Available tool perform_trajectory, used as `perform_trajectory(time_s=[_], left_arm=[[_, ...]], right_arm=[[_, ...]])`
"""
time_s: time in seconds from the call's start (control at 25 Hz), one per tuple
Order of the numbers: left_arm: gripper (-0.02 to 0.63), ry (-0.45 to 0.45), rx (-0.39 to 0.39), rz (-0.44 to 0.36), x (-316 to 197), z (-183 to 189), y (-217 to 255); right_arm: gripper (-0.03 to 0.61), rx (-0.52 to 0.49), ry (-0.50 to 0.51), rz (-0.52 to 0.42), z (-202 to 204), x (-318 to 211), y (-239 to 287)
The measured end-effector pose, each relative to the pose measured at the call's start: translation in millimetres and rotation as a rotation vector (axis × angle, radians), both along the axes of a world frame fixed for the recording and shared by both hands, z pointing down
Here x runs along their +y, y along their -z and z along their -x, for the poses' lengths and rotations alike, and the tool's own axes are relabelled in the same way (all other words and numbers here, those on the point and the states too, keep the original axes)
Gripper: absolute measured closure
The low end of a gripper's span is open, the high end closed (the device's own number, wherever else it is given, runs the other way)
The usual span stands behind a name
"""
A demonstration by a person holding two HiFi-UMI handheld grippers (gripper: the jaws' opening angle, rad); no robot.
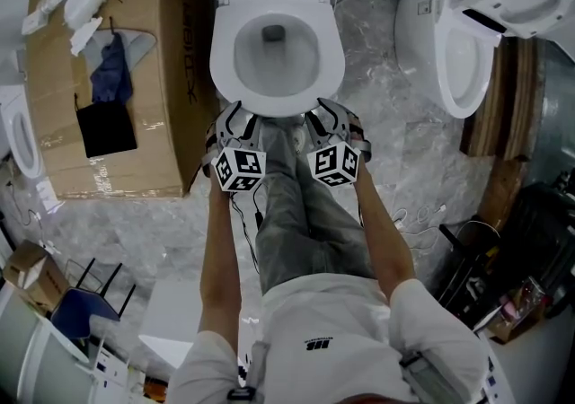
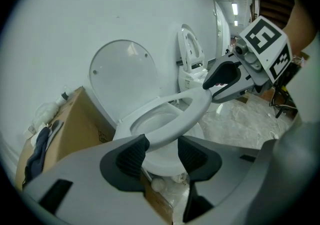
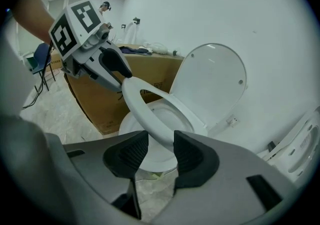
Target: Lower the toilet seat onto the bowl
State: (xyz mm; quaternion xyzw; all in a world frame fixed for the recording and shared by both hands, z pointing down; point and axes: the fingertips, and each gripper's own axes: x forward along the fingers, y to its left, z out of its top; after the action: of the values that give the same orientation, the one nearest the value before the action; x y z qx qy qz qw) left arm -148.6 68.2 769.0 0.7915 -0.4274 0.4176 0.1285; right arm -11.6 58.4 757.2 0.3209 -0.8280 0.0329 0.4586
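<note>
White glossy oval seat (image 2: 167, 129) between ribbed fingers (image 2: 133, 155)

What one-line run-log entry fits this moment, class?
task: lower toilet seat | left gripper: shut on seat's front rim | right gripper: shut on same rim | seat: tilted, front above bowl | lid: upright

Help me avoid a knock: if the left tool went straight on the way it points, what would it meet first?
The toilet seat: its front rim sits between the jaws of the left tool. Straight beyond lies the bowl, though depth is hard to judge.
</note>
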Motion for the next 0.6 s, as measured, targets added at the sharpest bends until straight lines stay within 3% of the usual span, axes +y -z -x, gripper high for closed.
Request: perform_trajectory(time_s=[0.6], left_arm=[[0.376,-0.048,-0.061,0.062,29.1,-1.0,-63.4]], right_arm=[[0.409,0.085,0.035,0.035,-2.2,30.0,-63.4]])
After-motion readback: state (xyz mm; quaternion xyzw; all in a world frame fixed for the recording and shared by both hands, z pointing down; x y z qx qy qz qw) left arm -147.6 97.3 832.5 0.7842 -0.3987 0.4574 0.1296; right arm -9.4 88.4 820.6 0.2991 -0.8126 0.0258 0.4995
